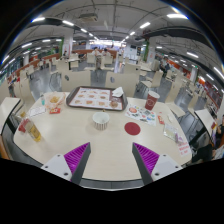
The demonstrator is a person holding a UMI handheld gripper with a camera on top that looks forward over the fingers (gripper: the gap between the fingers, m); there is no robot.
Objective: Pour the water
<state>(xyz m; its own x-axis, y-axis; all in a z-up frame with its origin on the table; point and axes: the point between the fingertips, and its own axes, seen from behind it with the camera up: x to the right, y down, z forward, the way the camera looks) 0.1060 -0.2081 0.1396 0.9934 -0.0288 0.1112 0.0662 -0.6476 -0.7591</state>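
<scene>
- Looking forward from the gripper view, the camera faced a round, pale beige table (100, 150) in a large hall lit by rows of ceiling strip lights (150, 24).
- The gripper (111, 158) sat above the near part of the table, its two dark fingers spread wide apart, each bearing a magenta pad (76, 154) on its inner face.
- Nothing stood between the fingers; only bare tabletop showed in the gap, and neither finger touched any object.
- A small white ribbed cup (100, 120) stood upright on the table beyond the fingers, roughly in line with the gap between them.
- A flat, round, dark red coaster (132, 128) lay on the table just to the right of the cup, apart from it.
- A rectangular dark-rimmed tray with a patterned pale surface (94, 97) lay further back, behind the cup.
- A tall yellow bottle (33, 130) stood near the left side of the table, well apart from the cup.
- A small orange-and-white container (53, 103) stood to the left of the tray.
- A dark red cylindrical can (151, 102) stood to the right of the tray, beyond the coaster.
- Whether any vessel contained water could not be determined.
- Further tables and chairs (150, 75) filled the hall behind.
</scene>
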